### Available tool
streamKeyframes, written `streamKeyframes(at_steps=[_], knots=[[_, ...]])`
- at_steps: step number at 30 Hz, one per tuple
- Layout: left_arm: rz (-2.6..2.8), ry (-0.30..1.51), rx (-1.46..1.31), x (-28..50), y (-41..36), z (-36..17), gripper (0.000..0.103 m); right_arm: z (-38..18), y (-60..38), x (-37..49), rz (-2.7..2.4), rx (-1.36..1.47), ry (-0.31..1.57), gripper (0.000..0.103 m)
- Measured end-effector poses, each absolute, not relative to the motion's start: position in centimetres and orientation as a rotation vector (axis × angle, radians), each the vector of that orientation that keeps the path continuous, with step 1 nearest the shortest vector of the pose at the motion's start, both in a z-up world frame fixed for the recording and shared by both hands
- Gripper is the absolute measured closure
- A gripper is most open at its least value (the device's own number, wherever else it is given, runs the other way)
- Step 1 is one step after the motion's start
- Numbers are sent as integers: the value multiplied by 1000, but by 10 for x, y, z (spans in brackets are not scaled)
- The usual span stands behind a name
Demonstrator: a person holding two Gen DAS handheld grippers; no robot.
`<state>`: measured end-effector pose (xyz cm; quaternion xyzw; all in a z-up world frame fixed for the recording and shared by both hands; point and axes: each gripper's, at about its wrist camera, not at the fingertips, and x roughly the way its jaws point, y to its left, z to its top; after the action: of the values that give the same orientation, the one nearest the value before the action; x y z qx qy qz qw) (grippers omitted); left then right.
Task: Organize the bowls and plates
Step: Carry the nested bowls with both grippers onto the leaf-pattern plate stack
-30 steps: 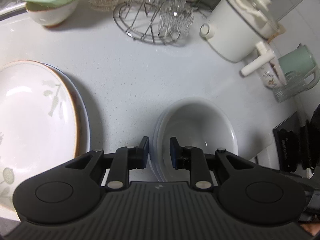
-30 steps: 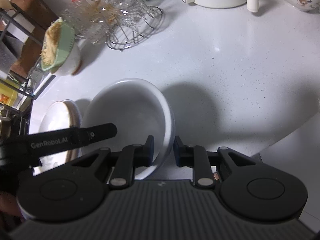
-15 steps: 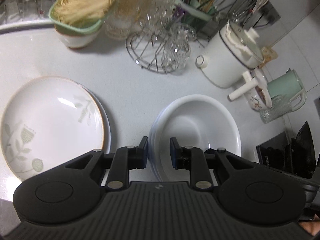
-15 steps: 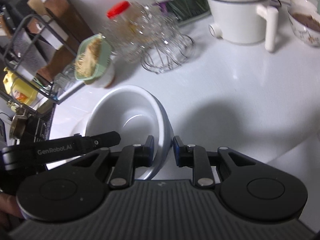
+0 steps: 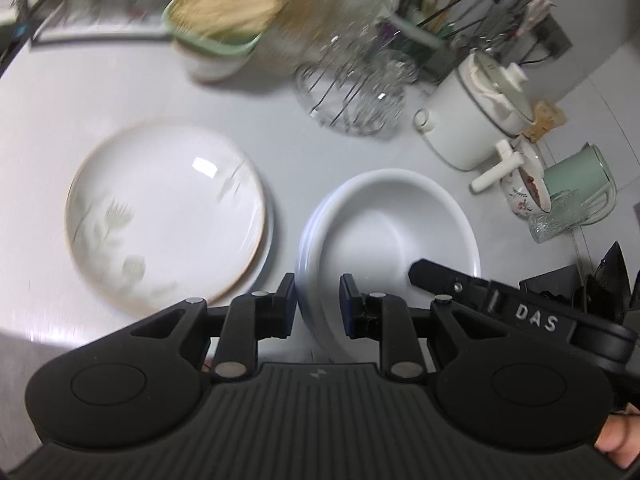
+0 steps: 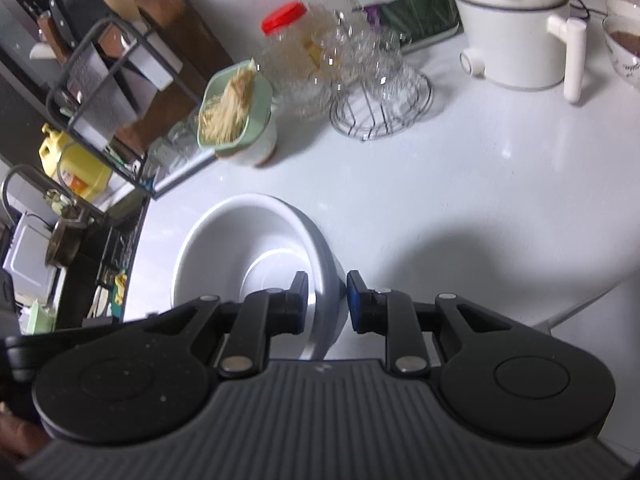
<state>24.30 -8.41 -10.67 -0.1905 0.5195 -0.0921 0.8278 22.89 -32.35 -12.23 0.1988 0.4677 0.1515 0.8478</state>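
Both claws were clamped on the same stack of white bowls [image 5: 388,236], each from its own side. The left claw [image 5: 318,304] had its narrow-set jaws pinching the near left rim, one pad inside the wall and one outside, and the right claw [image 6: 327,300] bit the rim on the opposite edge in the same way, its dark arm showing across the bowl's right side in the left view. So the stack hung straight ahead of and just below each claw, carried between the two, with neither hand nearer than the other. Whether it had cleared the surface [image 5: 288,128] I could not tell for certain, though it seemed lifted. To the left of the bowls, just beside them and not touching, lay a stack of plates [image 5: 166,216], the top one broad, shallow and glossy with a brown rim and faint leaf pattern; that looked the likely spot to steer by. The bowls were smooth, glazed and round with deep sloping walls, at least three rims showing nested, which I judged heavy and slippery under a thin pinch. Farther back stood a wire rack of glasses [image 6: 380,92], a white pot with a handle [image 6: 520,36] and a green tub of noodles [image 6: 234,112].
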Motion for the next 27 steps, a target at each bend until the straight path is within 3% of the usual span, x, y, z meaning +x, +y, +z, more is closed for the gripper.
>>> streamKeyframes(at_steps=[15,27], knots=[[-98,1090,-507,249,1,-116,77,-117,-239,259,436,308,1019,79],[-111,1183,-520,293,46,-161,77,-151,-186,285,355,304,1122,79]])
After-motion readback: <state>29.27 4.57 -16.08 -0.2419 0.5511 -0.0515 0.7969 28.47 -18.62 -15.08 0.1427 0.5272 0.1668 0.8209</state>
